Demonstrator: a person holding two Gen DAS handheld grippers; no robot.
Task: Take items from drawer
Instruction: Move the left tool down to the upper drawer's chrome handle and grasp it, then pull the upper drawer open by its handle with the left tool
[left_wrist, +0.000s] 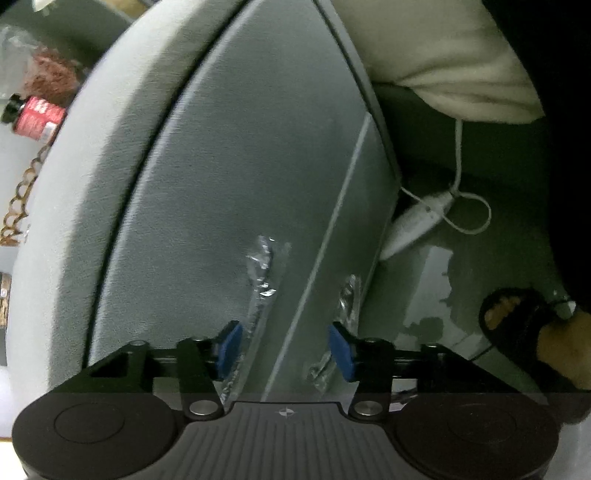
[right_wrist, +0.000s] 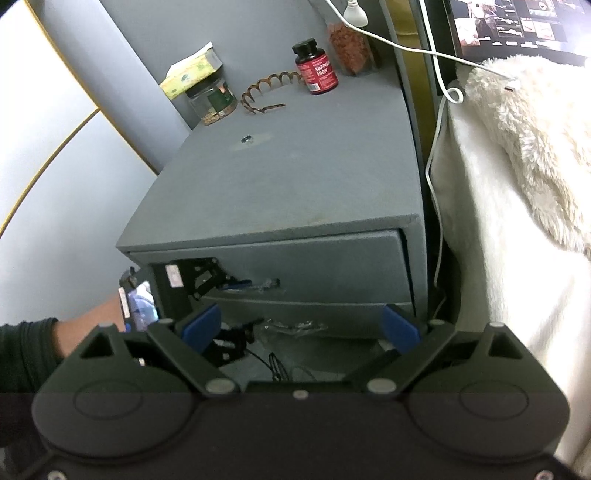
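Facing the grey cabinet (right_wrist: 291, 177), the left gripper (left_wrist: 286, 347) is held close against the upper drawer front (right_wrist: 295, 266), its blue pads (left_wrist: 229, 349) spread apart with nothing between them. A crinkled clear plastic handle (left_wrist: 264, 273) sits on this drawer just beyond the left pad; a second plastic handle (right_wrist: 295, 326) marks the lower drawer (right_wrist: 314, 315). Both drawers appear shut, so their contents are hidden. The right gripper (right_wrist: 301, 328) hangs back, near the lower drawer, fingers wide apart and empty. On the cabinet top, at the far edge, stand a red supplement bottle (right_wrist: 317, 68), a glass jar (right_wrist: 212, 101) and a brown hair clip (right_wrist: 267, 90). A white fleece blanket (right_wrist: 532, 147) lies to the right.
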